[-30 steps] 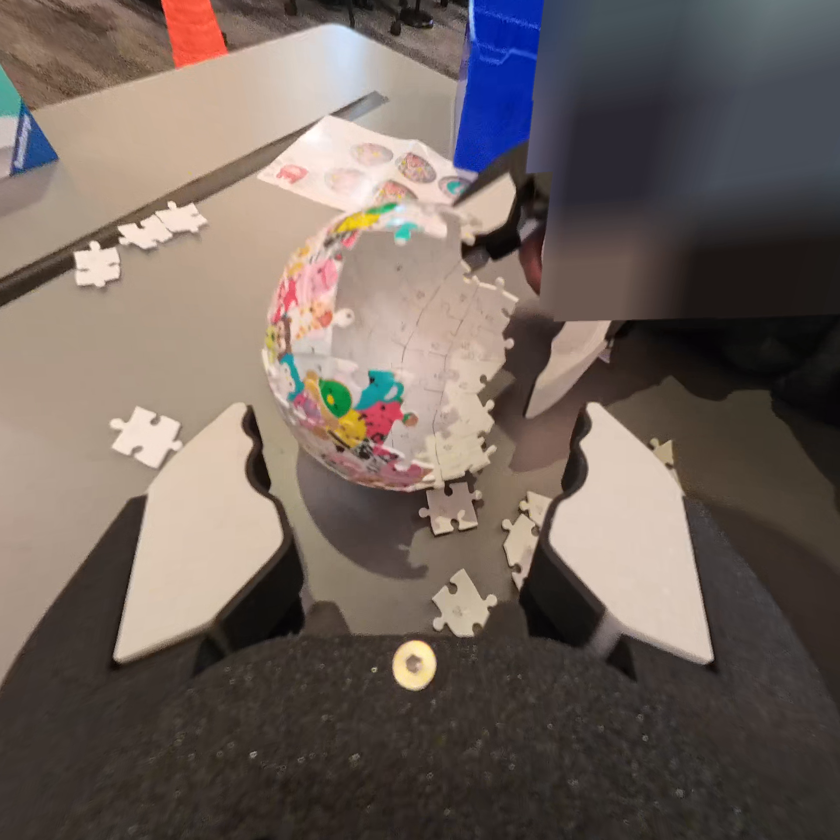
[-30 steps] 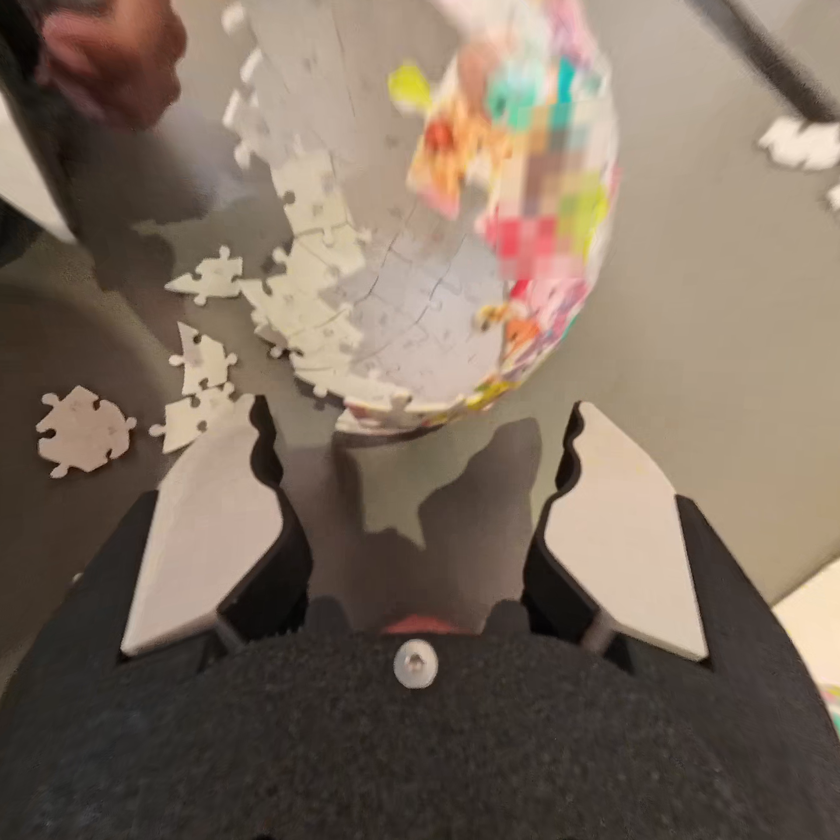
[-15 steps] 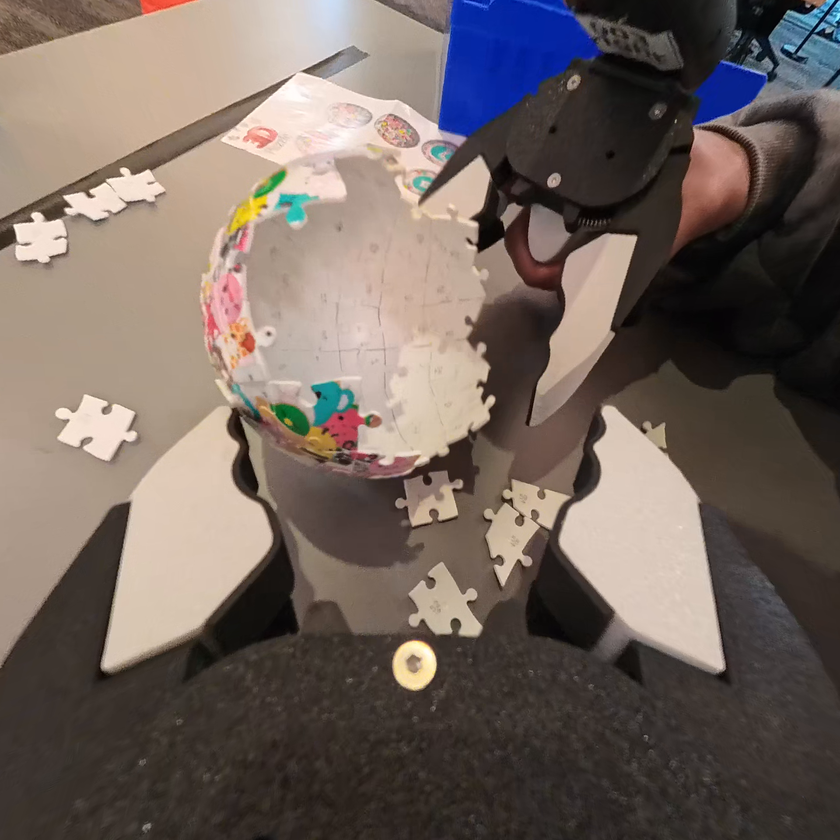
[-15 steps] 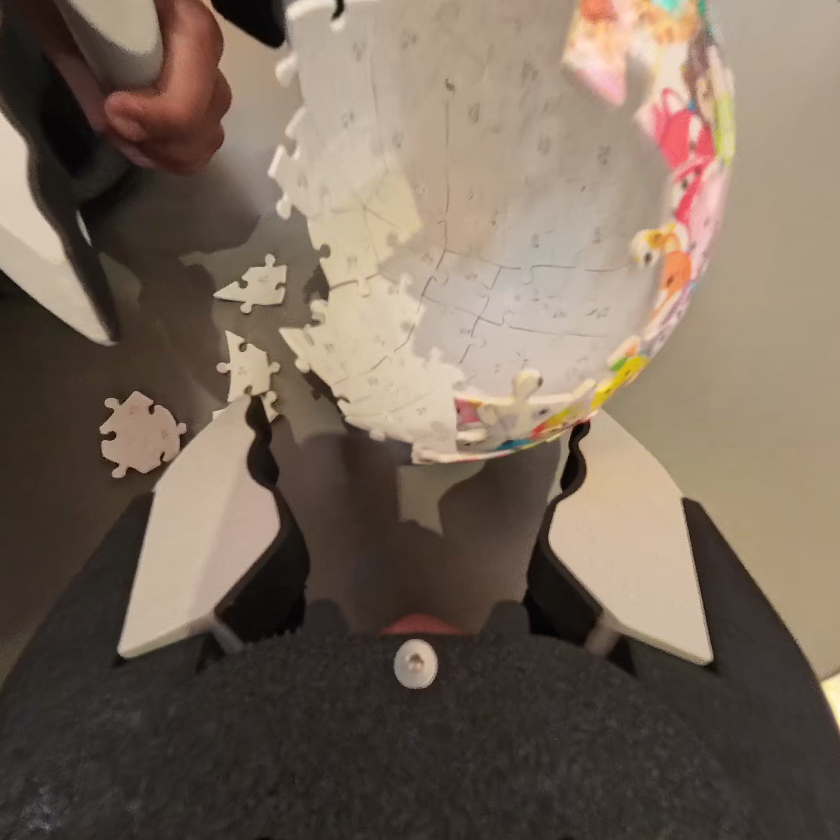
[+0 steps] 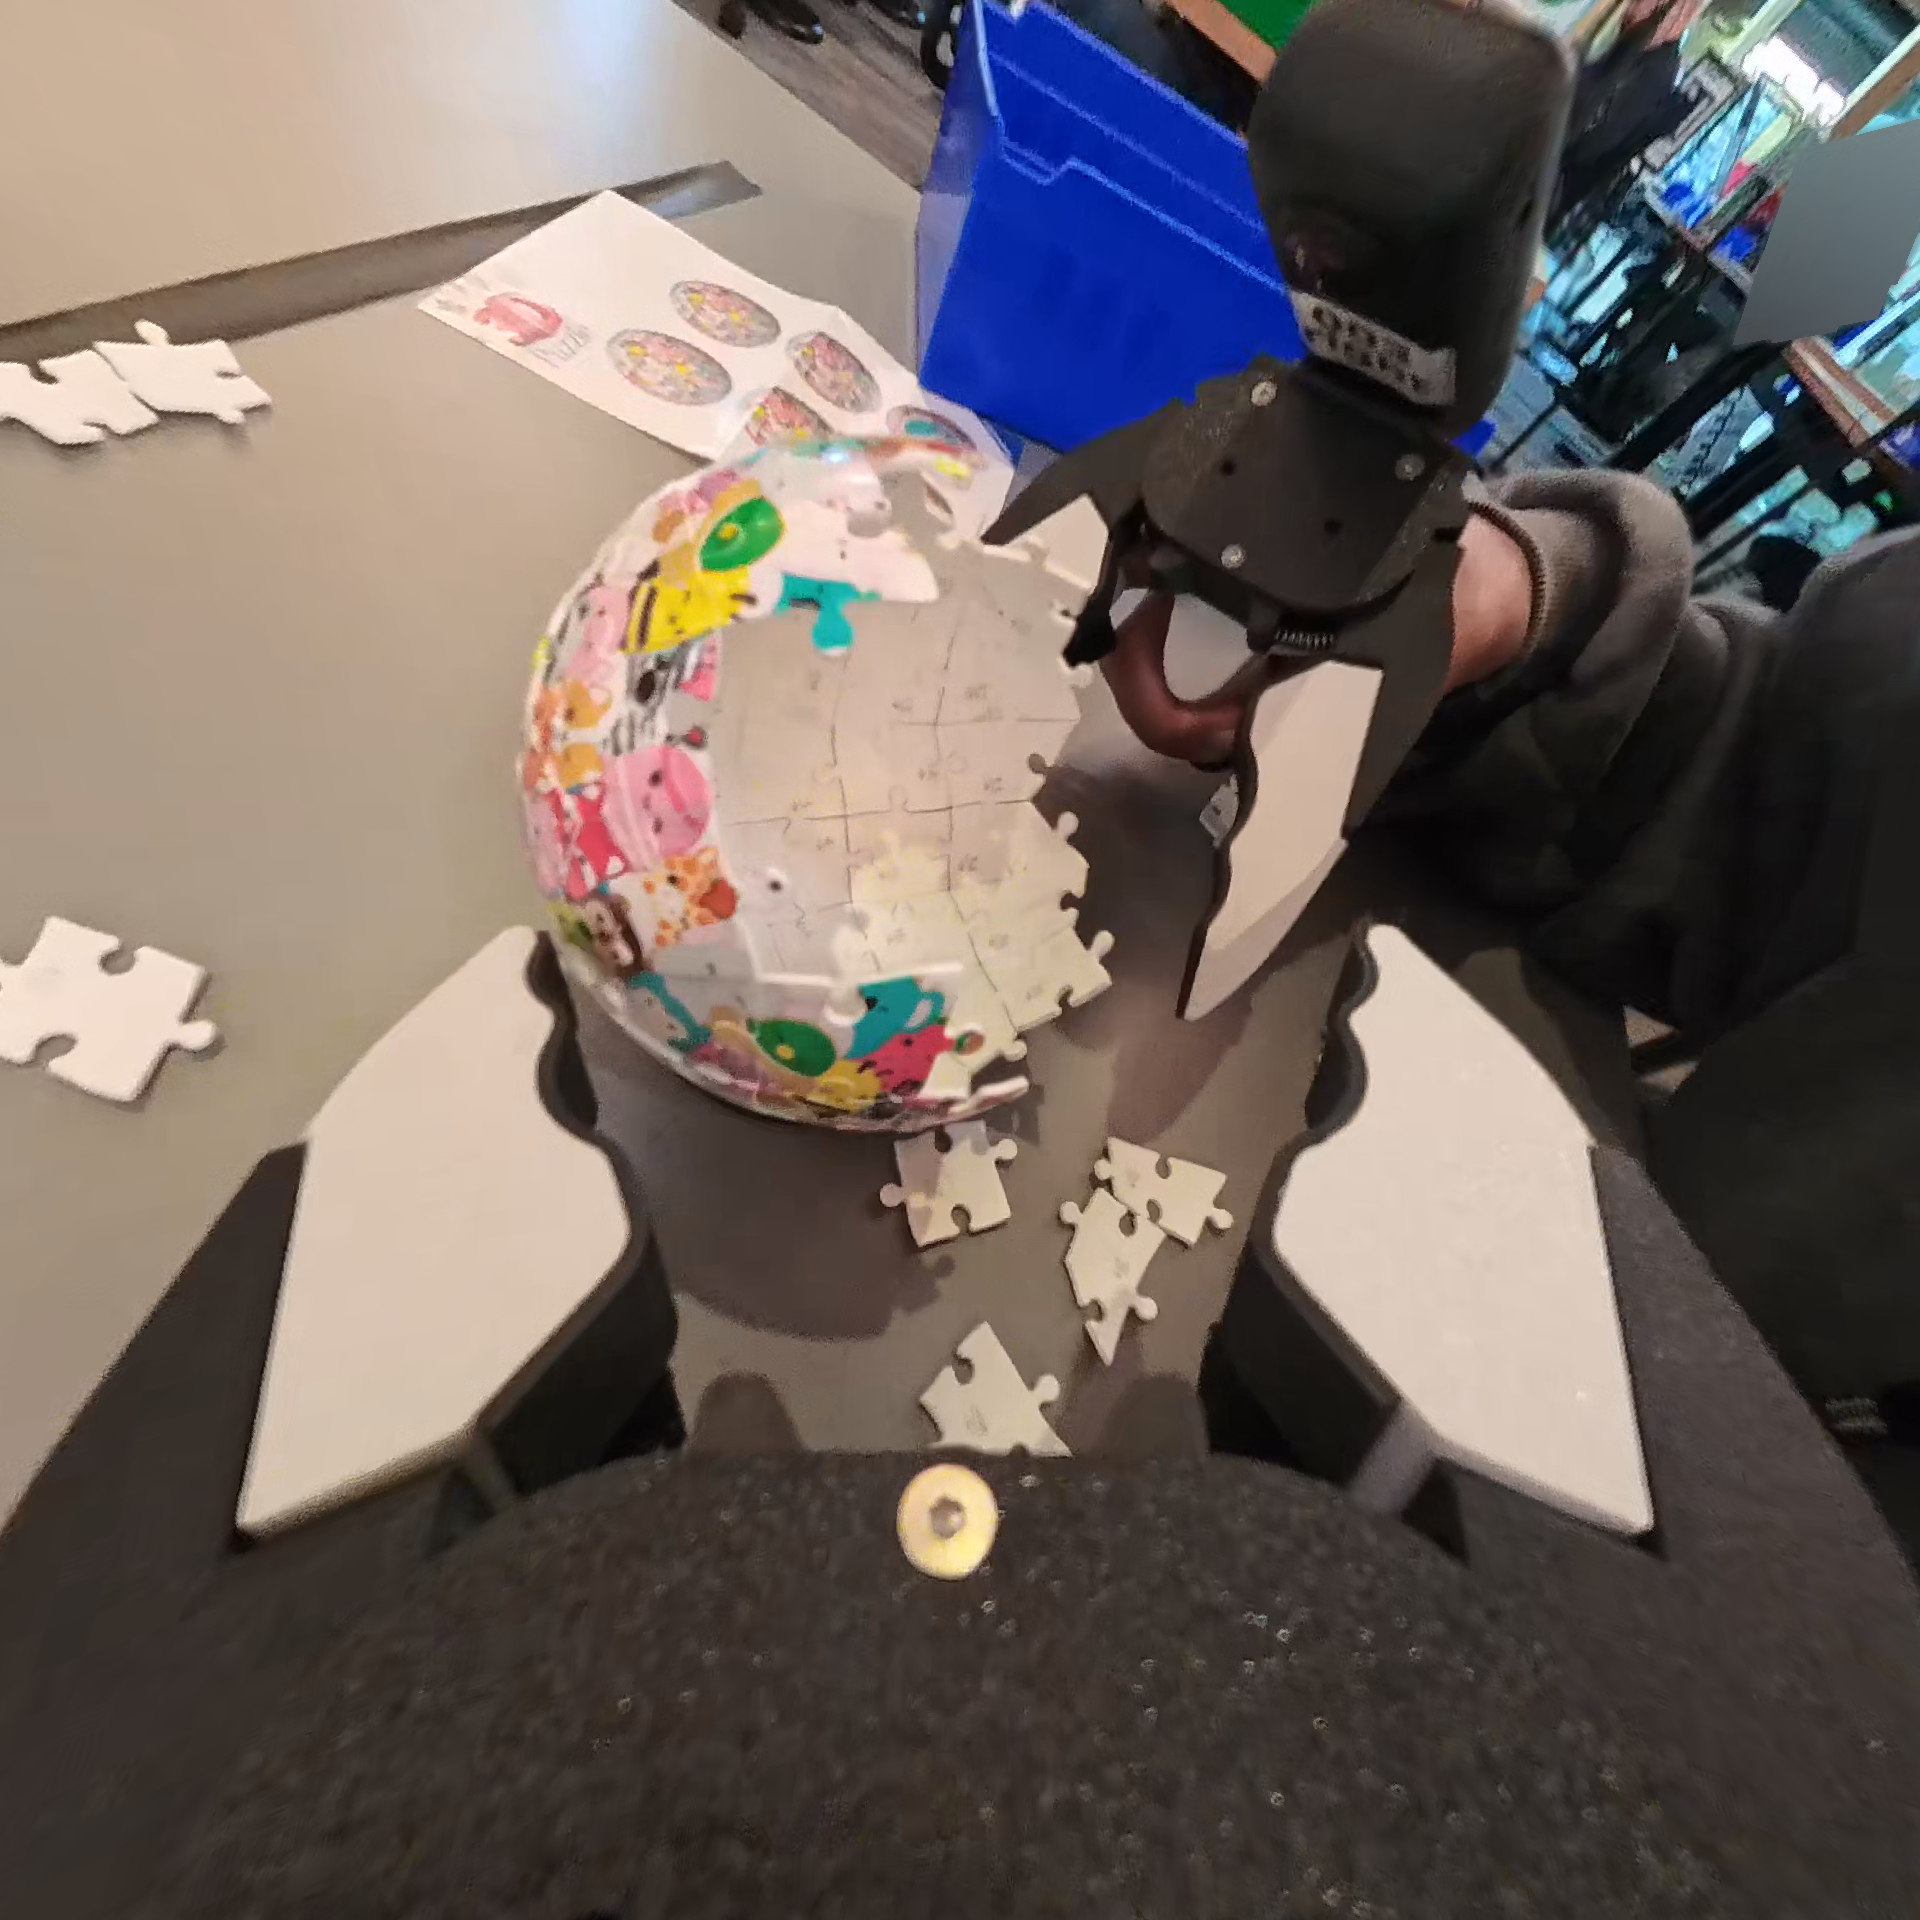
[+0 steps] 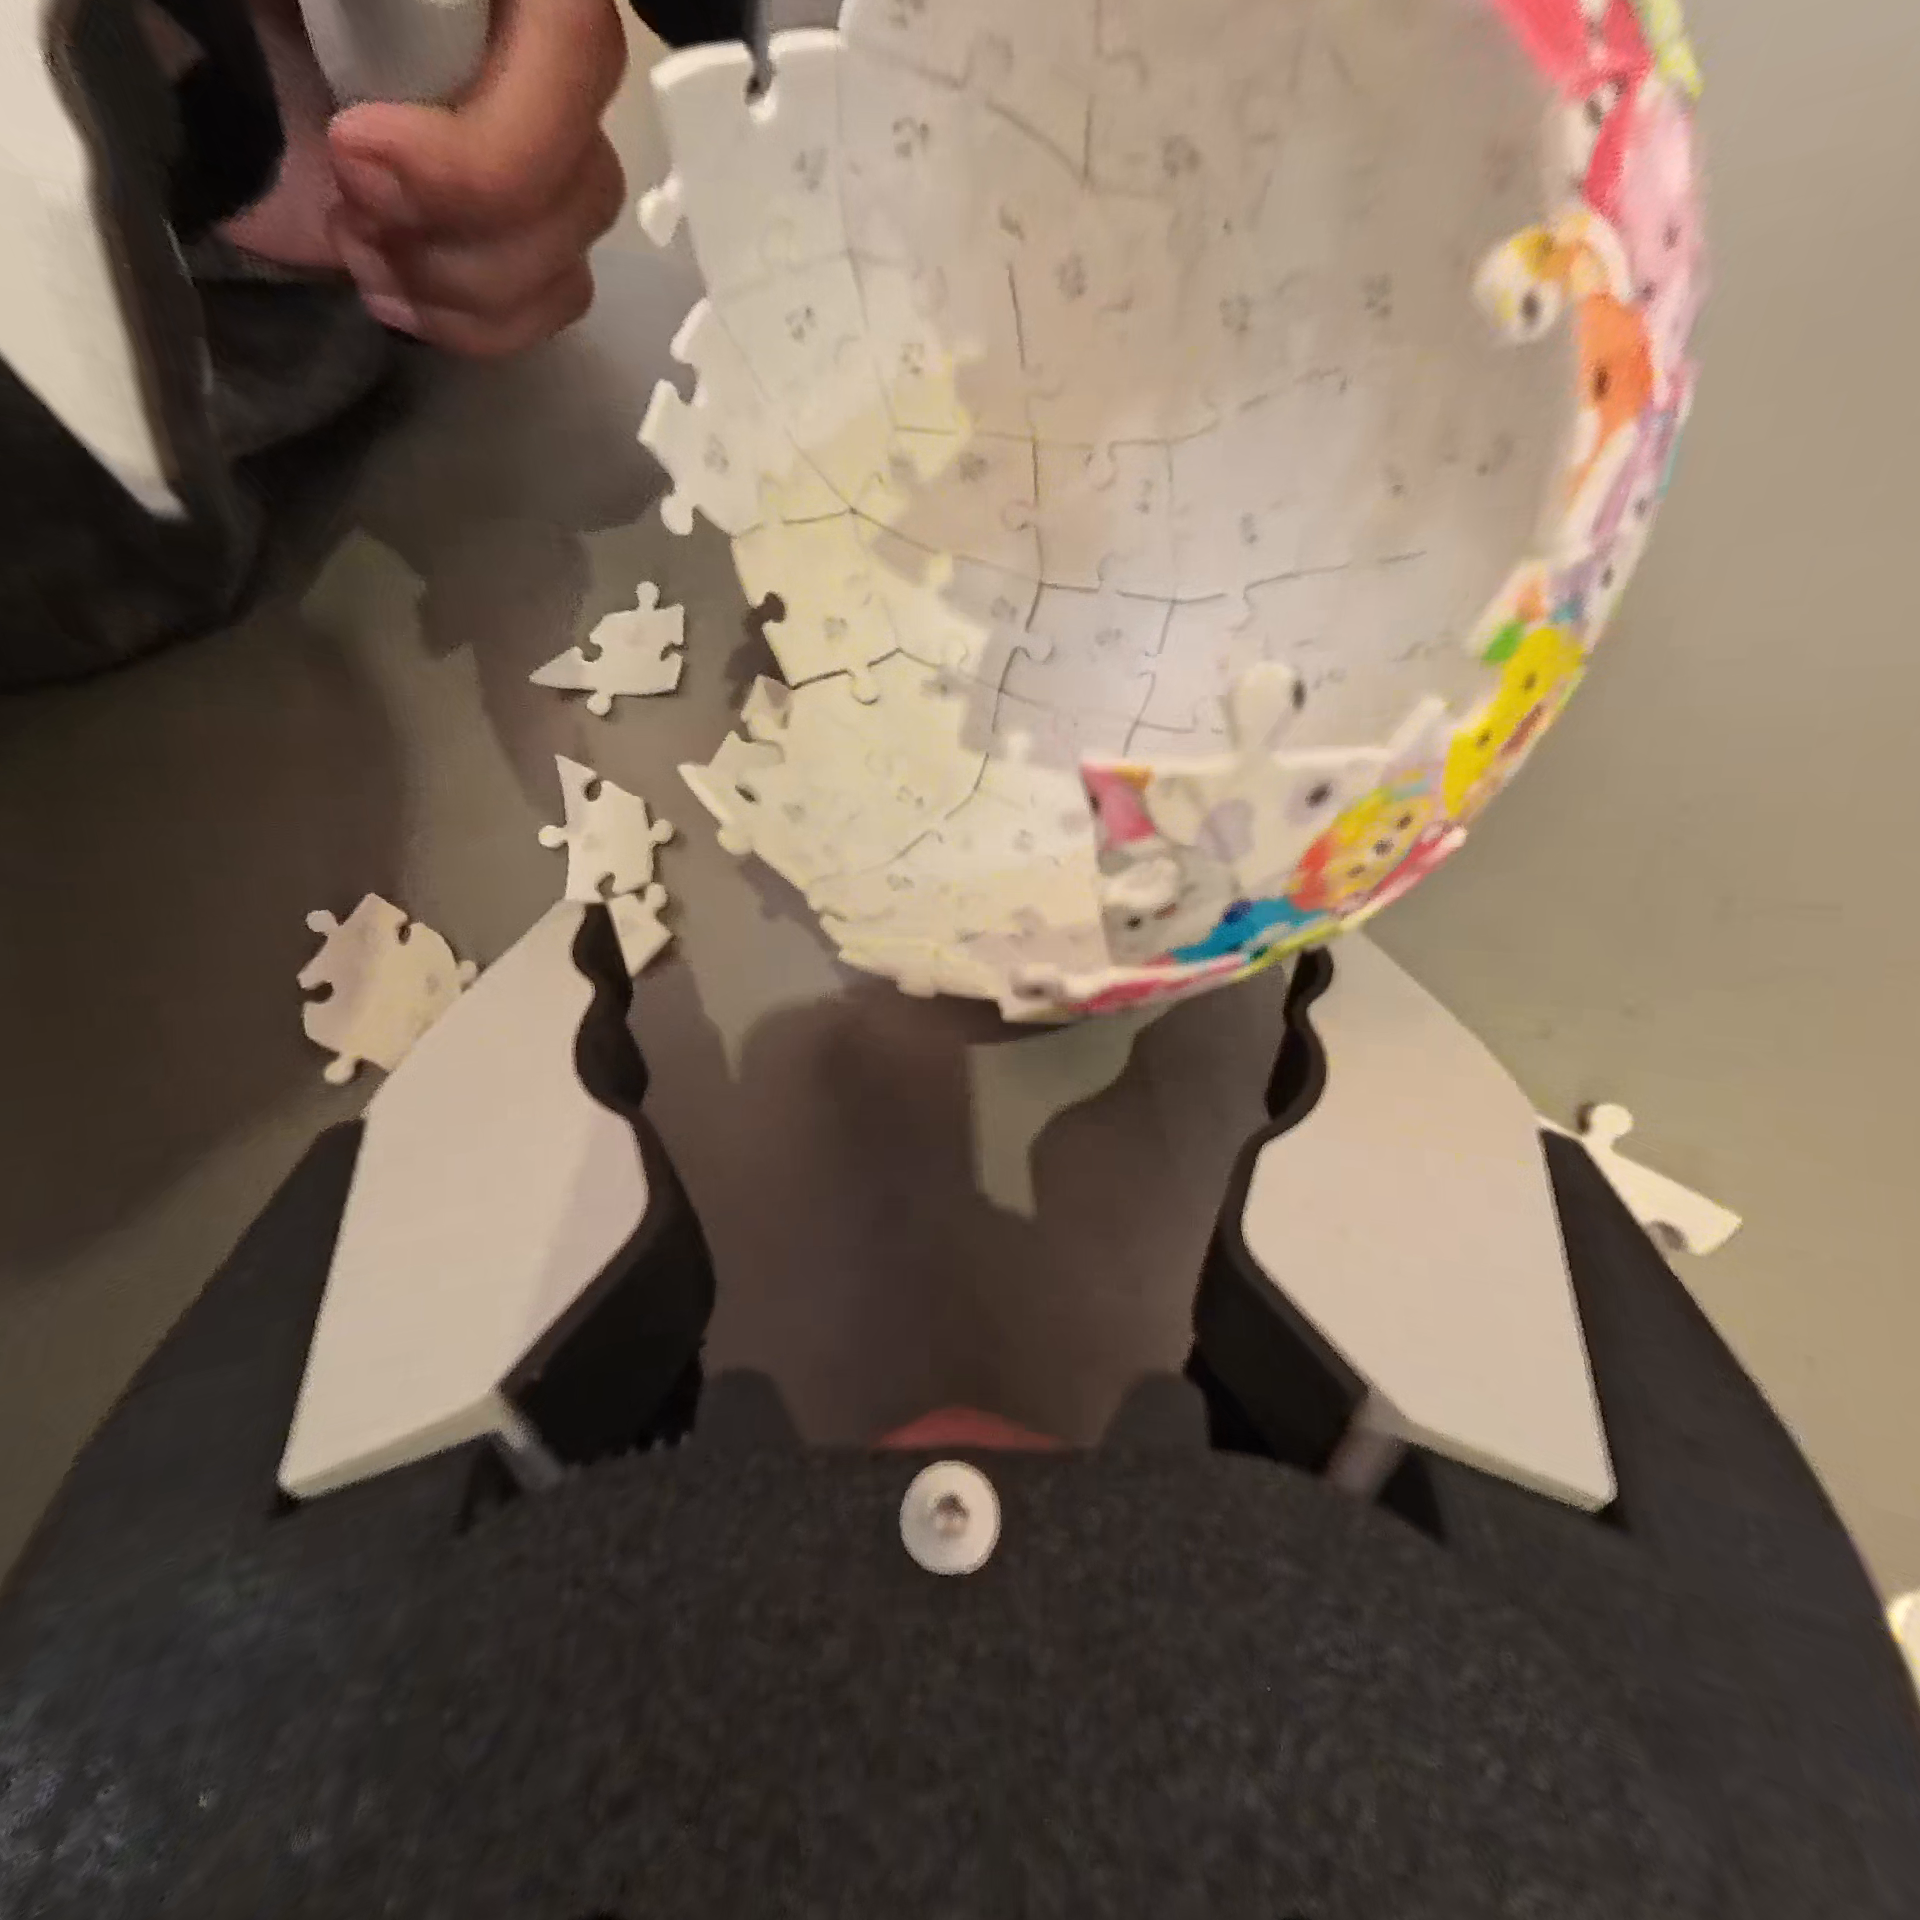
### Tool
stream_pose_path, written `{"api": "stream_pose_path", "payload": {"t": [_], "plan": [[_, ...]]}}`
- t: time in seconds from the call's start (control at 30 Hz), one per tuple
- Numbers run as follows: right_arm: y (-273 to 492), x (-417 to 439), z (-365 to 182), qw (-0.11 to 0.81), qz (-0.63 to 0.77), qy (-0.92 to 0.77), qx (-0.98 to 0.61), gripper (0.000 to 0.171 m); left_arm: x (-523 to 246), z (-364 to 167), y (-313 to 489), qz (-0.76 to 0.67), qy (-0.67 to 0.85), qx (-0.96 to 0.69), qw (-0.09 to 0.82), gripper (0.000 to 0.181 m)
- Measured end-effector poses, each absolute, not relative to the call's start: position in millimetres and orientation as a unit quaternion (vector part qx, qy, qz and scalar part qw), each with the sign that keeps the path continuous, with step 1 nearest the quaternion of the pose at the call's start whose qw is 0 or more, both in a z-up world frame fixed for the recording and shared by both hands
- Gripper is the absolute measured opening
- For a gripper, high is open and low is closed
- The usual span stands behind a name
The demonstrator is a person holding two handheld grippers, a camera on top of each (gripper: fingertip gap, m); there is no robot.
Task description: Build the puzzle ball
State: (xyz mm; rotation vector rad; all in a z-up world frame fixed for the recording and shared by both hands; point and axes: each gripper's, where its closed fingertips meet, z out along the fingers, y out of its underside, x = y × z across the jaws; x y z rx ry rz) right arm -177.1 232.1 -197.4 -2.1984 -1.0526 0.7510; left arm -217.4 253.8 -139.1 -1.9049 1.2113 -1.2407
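The half-built puzzle ball (image 5: 810,790) stands on the grey table, a hollow shell with a colourful outside and a white inside; its opening faces right. My left gripper (image 5: 945,956) is open and empty, its left fingertip by the ball's lower left edge. My right gripper (image 5: 1096,769) is open at the ball's open side, its upper fingertip at the top rim; I cannot tell if it touches. In the right wrist view the ball (image 6: 1143,468) fills the top, just past my open right gripper (image 6: 951,966). Loose white pieces (image 5: 951,1184) lie under the ball's rim.
More loose pieces lie at the left (image 5: 94,1008) and far left (image 5: 135,384), and beside the ball (image 6: 613,644). A printed sheet (image 5: 665,322) and a blue bin (image 5: 1081,291) lie behind the ball. A person's dark sleeve (image 5: 1662,727) is at the right. Tip to tip, the grippers are about 9 cm apart.
The ball has turned, so more of its colourful outside faces the left wrist view. Both grippers have come closer to the ball. Both stay open.
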Motion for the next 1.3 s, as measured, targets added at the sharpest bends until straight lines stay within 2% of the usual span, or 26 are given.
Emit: {"api": "stream_pose_path", "payload": {"t": [0.13, 0.27, 0.63, 0.77, 1.03, 1.1, 1.23, 1.3], "plan": [[241.1, -180.4, -196.9, 0.291, 0.275, -0.385, -0.831, 0.129, -208.9, -146.3, 251.6, -0.441, 0.473, -0.711, 0.275, 0.146], [256.7, -179.0, -188.7, 0.311, 0.260, -0.383, -0.830, 0.136, -206.8, -145.8, 254.5, -0.424, 0.481, -0.711, 0.290, 0.145], [276.2, -176.2, -177.7, 0.361, 0.194, -0.426, -0.806, 0.137, -208.0, -152.3, 256.4, -0.401, 0.496, -0.701, 0.320, 0.146], [274.4, -171.3, -178.7, 0.379, 0.175, -0.429, -0.801, 0.130, -208.9, -153.3, 253.1, -0.411, 0.495, -0.696, 0.319, 0.144], [265.0, -154.9, -182.4, 0.356, 0.187, -0.402, -0.822, 0.128, -213.2, -150.9, 257.4, -0.422, 0.486, -0.699, 0.311, 0.143], [258.4, -145.8, -178.5, 0.363, 0.182, -0.395, -0.824, 0.119, -218.7, -153.0, 257.1, -0.409, 0.490, -0.701, 0.318, 0.142], [234.6, -141.5, -168.7, 0.368, 0.178, -0.399, -0.821, 0.072, -230.9, -161.4, 249.8, -0.384, 0.515, -0.691, 0.332, 0.125], [219.7, -157.4, -160.8, 0.372, 0.190, -0.407, -0.812, 0.059, -237.4, -164.4, 246.4, -0.377, 0.529, -0.680, 0.341, 0.114]]}}
